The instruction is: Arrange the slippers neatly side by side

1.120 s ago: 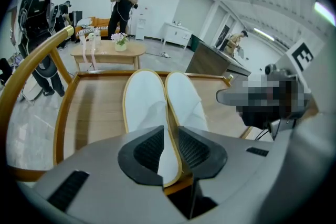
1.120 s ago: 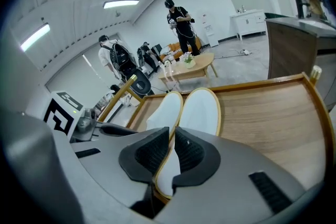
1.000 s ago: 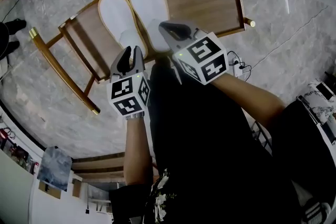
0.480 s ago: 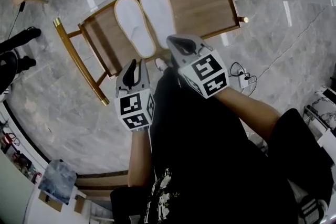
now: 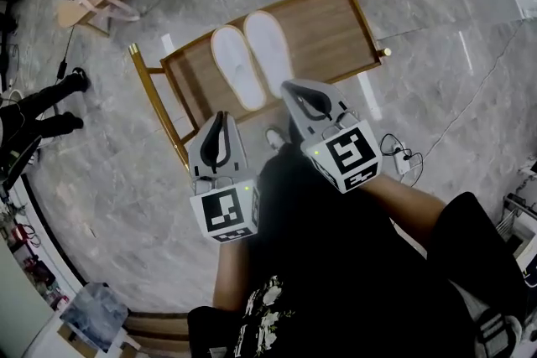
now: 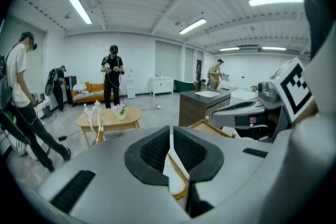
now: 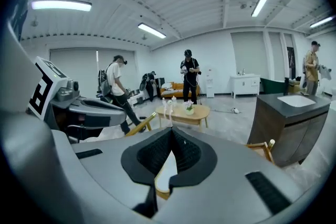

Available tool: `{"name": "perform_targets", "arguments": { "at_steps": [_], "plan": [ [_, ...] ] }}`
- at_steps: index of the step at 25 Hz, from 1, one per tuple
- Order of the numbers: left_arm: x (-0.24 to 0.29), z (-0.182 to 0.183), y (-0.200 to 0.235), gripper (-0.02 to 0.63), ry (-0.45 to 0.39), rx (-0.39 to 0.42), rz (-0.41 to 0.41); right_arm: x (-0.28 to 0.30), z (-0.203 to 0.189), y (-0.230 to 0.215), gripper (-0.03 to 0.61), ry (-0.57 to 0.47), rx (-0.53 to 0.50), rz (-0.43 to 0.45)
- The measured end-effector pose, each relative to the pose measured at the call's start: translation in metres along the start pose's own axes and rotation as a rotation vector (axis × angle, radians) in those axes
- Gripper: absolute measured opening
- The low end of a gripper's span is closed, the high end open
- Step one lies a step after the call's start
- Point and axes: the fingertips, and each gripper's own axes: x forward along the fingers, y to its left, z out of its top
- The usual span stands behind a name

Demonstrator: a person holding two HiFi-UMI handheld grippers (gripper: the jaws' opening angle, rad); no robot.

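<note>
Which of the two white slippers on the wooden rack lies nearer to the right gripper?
The right-hand slipper in the head view, bordering the bare wood of the rack; the right gripper hangs by its near end.

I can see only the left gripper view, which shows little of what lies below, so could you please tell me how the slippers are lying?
Observer: In the head view, the two white slippers lie flat, side by side, on the wooden rack.
Operator: Thank you. Is the right gripper holding either one?
Observer: No. The right gripper has its jaws together with nothing between them, and it is clear of the slippers, on the person's side of the rack.
Operator: Where on the rack do they sit?
Observer: Towards its left end in the head view. The right part shows bare wood.
</note>
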Motion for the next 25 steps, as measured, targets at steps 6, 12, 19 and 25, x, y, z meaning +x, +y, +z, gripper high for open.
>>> {"name": "perform_targets", "arguments": {
  "at_steps": [6,12,19,25],
  "plan": [
    [-0.035,0.059,0.005,0.021,-0.193,0.078,0.053,-0.032,0.065,0.021,-0.002,-0.195,-0.094,-0.022],
    [-0.052,0.076,0.01,0.021,-0.253,0.077,0.053,-0.051,0.074,0.019,-0.002,-0.198,-0.115,-0.048],
    [-0.065,0.084,0.015,0.018,-0.302,0.12,0.042,-0.059,0.073,0.02,-0.002,-0.201,-0.102,-0.086],
    [-0.066,0.081,0.005,0.018,-0.307,0.118,-0.002,-0.065,0.075,0.026,-0.002,-0.201,-0.12,-0.08]
  ]
}}
